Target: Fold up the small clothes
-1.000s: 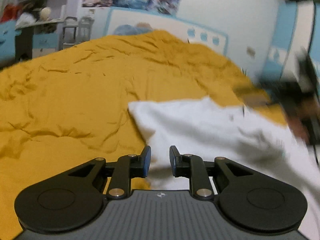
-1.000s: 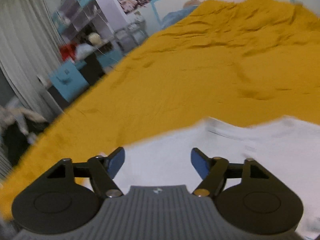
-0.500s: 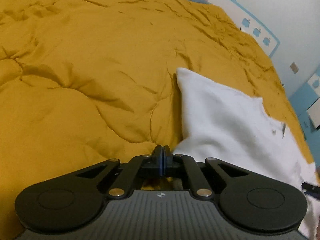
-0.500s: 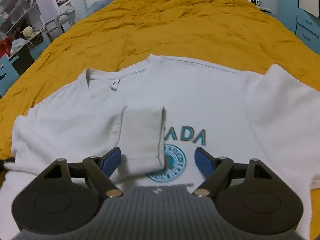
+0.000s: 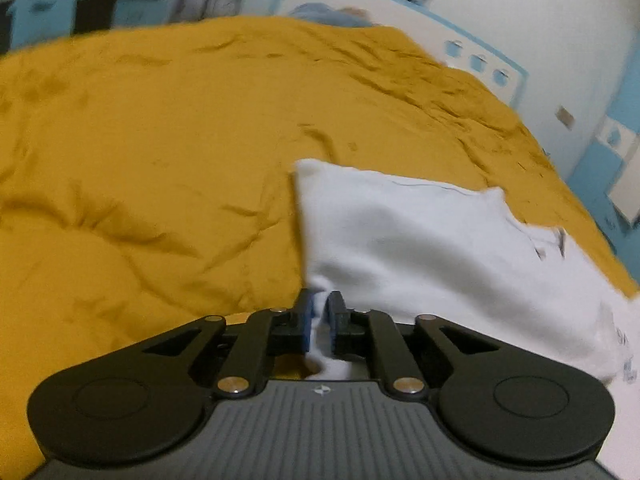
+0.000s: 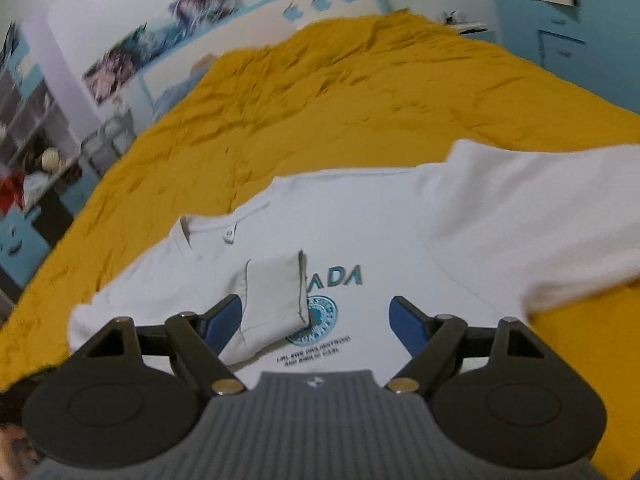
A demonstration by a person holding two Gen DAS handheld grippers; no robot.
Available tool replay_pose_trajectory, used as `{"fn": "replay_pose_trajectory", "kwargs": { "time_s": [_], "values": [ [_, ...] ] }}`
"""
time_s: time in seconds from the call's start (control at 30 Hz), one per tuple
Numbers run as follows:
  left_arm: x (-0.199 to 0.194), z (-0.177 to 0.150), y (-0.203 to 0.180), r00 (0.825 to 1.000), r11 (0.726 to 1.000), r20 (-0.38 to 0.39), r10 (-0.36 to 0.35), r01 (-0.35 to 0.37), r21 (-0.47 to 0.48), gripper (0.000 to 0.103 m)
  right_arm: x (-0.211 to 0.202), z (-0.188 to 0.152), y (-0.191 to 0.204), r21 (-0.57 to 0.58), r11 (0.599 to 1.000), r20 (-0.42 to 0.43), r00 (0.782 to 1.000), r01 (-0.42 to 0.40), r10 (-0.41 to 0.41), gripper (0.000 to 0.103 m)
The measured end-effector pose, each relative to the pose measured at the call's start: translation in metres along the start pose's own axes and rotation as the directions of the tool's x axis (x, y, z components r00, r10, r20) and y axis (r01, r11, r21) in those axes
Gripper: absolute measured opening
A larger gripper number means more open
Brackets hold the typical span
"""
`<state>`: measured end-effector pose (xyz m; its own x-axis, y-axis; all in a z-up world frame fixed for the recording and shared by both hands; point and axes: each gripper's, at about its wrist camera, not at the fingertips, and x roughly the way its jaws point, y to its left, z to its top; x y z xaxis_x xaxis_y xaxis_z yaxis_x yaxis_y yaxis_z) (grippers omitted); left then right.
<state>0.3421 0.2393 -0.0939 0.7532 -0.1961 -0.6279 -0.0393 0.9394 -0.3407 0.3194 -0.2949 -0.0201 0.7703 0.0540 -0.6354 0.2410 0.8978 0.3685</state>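
Note:
A small white T-shirt (image 6: 384, 232) with a teal printed logo lies face up on the yellow bedspread (image 6: 360, 92). One sleeve (image 6: 274, 296) is folded in over the chest. My right gripper (image 6: 316, 320) is open and empty, hovering above the logo and the folded sleeve. In the left wrist view my left gripper (image 5: 319, 320) is shut on the edge of the white T-shirt (image 5: 420, 236), with white cloth pinched between its narrow-set fingers. The shirt edge rises from the bedspread (image 5: 160, 152).
The bed's headboard (image 6: 248, 36) and a postered wall are at the far end. Shelves and blue furniture (image 6: 24, 200) stand along the left side of the bed. Blue cabinets (image 6: 560, 12) stand to the right.
My left gripper closed on the shirt edge and now lifts it, camera tilting up. My right gripper stayed open and shifted slightly over the shirt's chest.

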Motion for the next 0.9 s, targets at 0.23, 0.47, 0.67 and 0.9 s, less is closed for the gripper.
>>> {"fn": "replay_pose_trajectory", "kwargs": {
  "time_s": [0.23, 0.47, 0.67, 0.9],
  "values": [
    [-0.044, -0.004, -0.002, 0.988, 0.996, 0.129, 0.091, -0.093, 0.010, 0.014, -0.083, -0.038, -0.035, 0.095, 0.995, 0.109, 0.993, 0.032, -0.042, 0.077],
    [-0.124, -0.012, -0.058, 0.950, 0.985, 0.293, 0.108, -0.142, 0.096, 0.044, -0.140, -0.044, -0.119, 0.281, 0.951, 0.276, 0.937, 0.133, -0.213, 0.081],
    [-0.154, -0.016, -0.124, 0.950, 0.990, 0.300, 0.085, -0.114, 0.079, 0.049, -0.144, -0.027, -0.206, 0.586, 0.797, 0.184, 0.933, 0.149, -0.310, 0.081],
    [-0.180, -0.042, -0.211, 0.971, 0.989, 0.238, -0.015, -0.021, 0.150, 0.049, -0.136, -0.014, -0.304, 0.820, 0.572, 0.173, 0.950, 0.007, -0.259, 0.081]
  ]
}}
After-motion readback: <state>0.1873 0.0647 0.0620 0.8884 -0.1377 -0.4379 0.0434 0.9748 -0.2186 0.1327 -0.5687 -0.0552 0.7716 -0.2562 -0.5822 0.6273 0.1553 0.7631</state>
